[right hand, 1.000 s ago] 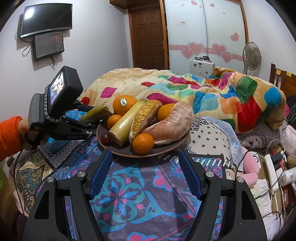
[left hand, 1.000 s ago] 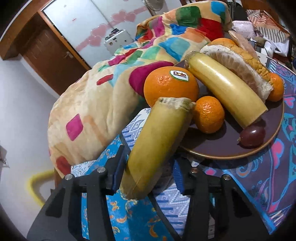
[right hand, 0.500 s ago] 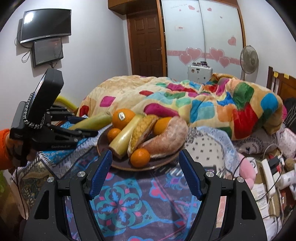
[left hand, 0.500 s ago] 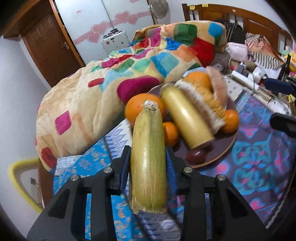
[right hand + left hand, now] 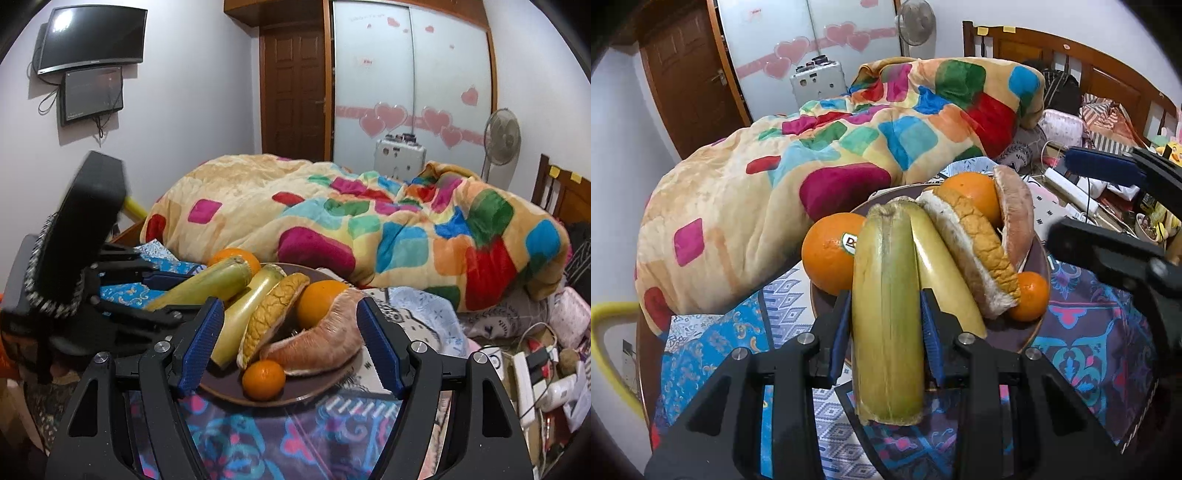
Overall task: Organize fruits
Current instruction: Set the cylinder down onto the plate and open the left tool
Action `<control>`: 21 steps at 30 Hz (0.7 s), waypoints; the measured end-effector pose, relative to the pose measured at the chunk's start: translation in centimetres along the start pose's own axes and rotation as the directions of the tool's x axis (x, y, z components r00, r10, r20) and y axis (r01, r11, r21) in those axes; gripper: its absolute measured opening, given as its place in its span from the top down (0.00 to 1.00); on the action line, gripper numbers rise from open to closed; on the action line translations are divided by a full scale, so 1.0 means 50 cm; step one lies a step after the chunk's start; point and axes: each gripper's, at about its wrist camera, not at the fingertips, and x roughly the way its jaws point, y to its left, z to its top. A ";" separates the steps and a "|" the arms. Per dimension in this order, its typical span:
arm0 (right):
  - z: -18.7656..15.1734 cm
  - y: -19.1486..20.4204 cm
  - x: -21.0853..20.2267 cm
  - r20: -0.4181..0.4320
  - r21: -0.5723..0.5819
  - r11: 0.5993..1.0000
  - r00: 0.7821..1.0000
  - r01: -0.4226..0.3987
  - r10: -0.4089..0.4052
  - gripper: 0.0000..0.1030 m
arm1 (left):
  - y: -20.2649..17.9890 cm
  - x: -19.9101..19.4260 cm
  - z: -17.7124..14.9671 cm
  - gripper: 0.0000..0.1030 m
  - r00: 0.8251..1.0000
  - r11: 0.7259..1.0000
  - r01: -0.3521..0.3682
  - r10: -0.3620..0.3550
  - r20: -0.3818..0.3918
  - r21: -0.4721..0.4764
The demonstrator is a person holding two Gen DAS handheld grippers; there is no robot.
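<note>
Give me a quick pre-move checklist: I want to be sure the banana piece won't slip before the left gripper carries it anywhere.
1. Left gripper pads press both sides of the green banana piece: ok.
2. Banana piece lifted off the patterned cloth: ok.
3. Grip near the piece's middle, not an end: ok.
4. Right gripper open and holding nothing: ok.
5. Right gripper apart from the left gripper: ok.
6. Free spot on the brown plate for the piece: cannot tell; the oranges, the other banana piece and the pomelo wedges crowd it.
</note>
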 end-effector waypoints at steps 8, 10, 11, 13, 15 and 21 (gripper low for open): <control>-0.010 -0.002 0.008 -0.023 0.018 1.000 1.000 -0.005 0.006 0.31 | -0.003 -0.006 -0.011 0.63 1.000 1.000 0.004 -0.005 0.018 0.025; -0.008 0.000 0.007 -0.024 0.014 1.000 1.000 -0.001 0.001 0.31 | 0.001 -0.010 -0.010 0.60 1.000 1.000 0.019 -0.020 0.019 0.013; -0.008 0.001 0.004 -0.020 0.015 1.000 1.000 0.000 0.001 0.31 | 0.003 -0.012 -0.010 0.60 0.999 0.999 0.031 -0.031 0.021 0.008; -0.006 0.001 0.000 -0.014 0.018 1.000 1.000 -0.004 0.005 0.31 | 0.002 -0.011 -0.012 0.63 0.999 0.999 0.037 -0.038 0.017 0.008; -0.007 0.001 -0.002 -0.010 0.021 1.000 1.000 -0.007 0.007 0.31 | 0.001 -0.011 -0.013 0.65 0.999 0.999 0.032 -0.032 0.011 0.009; -0.007 0.006 -0.007 0.005 0.007 1.000 1.000 0.004 -0.004 0.31 | 0.015 -0.032 -0.001 0.65 0.999 0.999 0.040 -0.039 0.024 -0.019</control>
